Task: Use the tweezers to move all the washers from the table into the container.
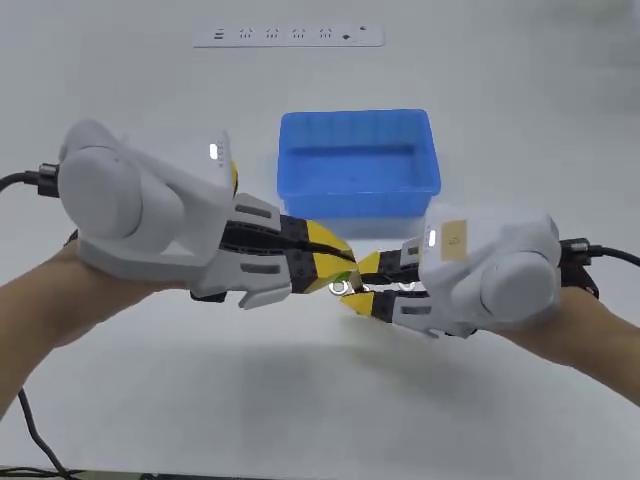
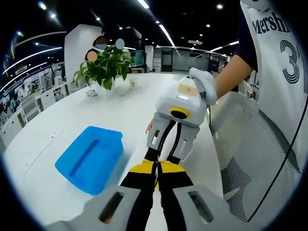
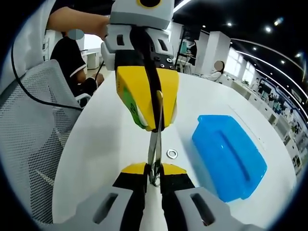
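Left gripper (image 1: 348, 258) and right gripper (image 1: 353, 288) meet tip to tip in the head view. The blue container (image 1: 360, 202) sits just beyond their tips, and its floor looks bare.

In the right gripper view, the right gripper's jaws clamp one end of the tweezers (image 3: 155, 144) and the left gripper's yellow jaws pinch the other. One washer (image 3: 172, 154) lies on the table (image 3: 106, 144) just right of the tips, with the container further right.

In the left gripper view, its own jaws are pressed together and the container is ahead to the left.

Judging by this, no washer is moved yet; all the picking remains.
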A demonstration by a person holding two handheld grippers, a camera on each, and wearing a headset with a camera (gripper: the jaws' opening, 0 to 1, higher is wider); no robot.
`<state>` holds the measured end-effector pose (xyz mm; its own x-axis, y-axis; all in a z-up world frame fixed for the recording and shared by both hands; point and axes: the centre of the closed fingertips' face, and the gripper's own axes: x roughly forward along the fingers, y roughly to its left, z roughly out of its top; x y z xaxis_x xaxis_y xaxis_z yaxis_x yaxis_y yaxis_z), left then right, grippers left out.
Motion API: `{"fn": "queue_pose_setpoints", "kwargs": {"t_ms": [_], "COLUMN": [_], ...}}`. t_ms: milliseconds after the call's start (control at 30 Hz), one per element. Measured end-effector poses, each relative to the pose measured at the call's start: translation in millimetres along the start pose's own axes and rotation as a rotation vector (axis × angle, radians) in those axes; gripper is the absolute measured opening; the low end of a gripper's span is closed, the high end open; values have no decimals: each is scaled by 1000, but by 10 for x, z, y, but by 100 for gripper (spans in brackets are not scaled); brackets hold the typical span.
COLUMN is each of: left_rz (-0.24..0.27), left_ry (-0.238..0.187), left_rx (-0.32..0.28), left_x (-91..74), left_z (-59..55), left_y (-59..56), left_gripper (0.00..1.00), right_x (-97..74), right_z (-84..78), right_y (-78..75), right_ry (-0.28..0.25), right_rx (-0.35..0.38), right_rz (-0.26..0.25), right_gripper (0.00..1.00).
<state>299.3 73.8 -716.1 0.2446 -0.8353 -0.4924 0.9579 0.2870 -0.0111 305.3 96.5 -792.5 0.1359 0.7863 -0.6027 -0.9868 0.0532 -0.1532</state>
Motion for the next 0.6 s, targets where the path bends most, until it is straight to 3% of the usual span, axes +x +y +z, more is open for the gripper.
{"fn": "queue_pose_setpoints", "kwargs": {"t_ms": [200,600], "left_rz": [-10,-29], "left_ry": [12,-6], "left_rx": [-5,1], "left_x": [-10,-171], "left_z": [-6,157], "left_y": [-31,-54], "left_gripper": [6,6], "right_x": [-4,-109], "right_z": [2,205], "right_y": [20,23], "right_ry": [2,-39], "right_rx": [6,-9], "right_rz": [2,-2], "right_gripper": [10,10]}}
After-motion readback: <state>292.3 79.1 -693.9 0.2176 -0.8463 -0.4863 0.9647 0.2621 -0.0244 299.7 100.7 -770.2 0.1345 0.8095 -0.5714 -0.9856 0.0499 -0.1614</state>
